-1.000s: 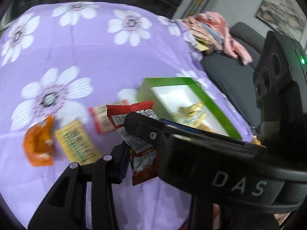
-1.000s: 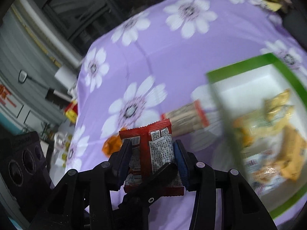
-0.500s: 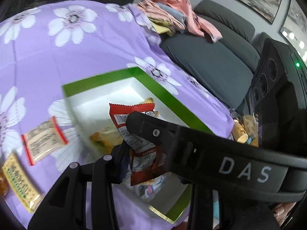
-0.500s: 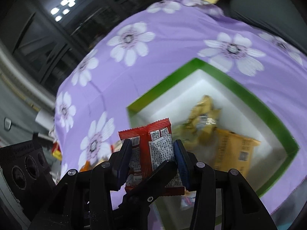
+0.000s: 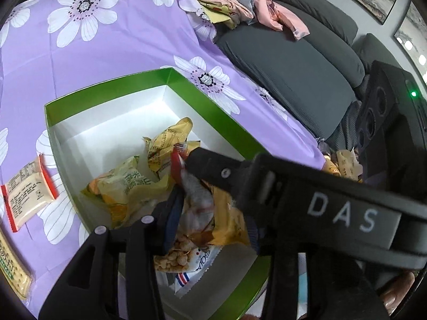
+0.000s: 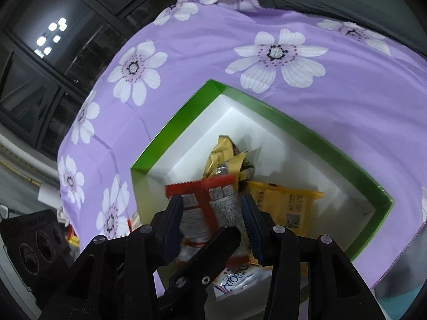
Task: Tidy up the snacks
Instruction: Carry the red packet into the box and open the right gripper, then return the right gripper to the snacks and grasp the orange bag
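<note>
A red snack packet hangs between the fingers of both grippers over the green box. In the left wrist view the packet is seen edge-on between the fingers. My right gripper has its pads spread a little; the packet looks loose and blurred between them. My left gripper crosses the right one, and its fingers sit at the packet's sides. The box holds several yellow packets and a white peanut packet.
Two packets lie on the purple flowered cloth left of the box. A dark sofa with piled clothes stands beyond the table's right edge.
Both grippers have moved with the red packet from the cloth to over the box and lowered into it. The right pads have spread and the packet is slipping down.
</note>
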`<state>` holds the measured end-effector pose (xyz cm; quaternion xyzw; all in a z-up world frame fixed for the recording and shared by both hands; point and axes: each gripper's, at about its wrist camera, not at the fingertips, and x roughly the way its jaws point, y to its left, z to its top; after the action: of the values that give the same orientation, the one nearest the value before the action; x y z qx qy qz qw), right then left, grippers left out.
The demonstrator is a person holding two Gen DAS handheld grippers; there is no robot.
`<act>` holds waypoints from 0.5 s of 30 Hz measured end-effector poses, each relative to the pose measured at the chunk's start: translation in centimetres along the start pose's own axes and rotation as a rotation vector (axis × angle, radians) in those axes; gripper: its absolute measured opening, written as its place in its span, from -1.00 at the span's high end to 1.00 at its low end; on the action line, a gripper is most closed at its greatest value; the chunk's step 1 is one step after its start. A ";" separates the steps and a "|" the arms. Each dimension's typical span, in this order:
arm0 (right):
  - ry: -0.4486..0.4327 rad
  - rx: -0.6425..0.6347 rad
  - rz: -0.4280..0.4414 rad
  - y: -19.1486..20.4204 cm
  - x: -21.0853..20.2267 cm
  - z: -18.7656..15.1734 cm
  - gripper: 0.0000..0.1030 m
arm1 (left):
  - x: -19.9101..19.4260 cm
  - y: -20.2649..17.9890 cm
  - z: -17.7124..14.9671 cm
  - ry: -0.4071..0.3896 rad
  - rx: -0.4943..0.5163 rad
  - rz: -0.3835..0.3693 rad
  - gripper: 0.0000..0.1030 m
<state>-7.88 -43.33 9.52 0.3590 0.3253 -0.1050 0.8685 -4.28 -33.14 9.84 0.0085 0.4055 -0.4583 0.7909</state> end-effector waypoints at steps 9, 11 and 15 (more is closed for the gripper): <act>-0.029 -0.058 0.012 1.6 -0.7 -0.3 0.07 | -3.1 0.8 -0.7 -0.046 0.000 0.070 -0.09; -0.037 -0.082 0.018 2.4 -0.9 -0.6 -0.06 | -4.4 1.5 -1.2 -0.070 -0.014 0.110 -0.15; -0.047 -0.140 0.026 4.2 -1.0 -1.2 -0.12 | -7.3 3.6 -2.1 -0.113 -0.056 0.213 -0.31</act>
<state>-7.47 -39.50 11.83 0.2991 0.3067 -0.0792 0.9001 -4.82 -24.98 11.88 0.0036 0.3696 -0.3599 0.8567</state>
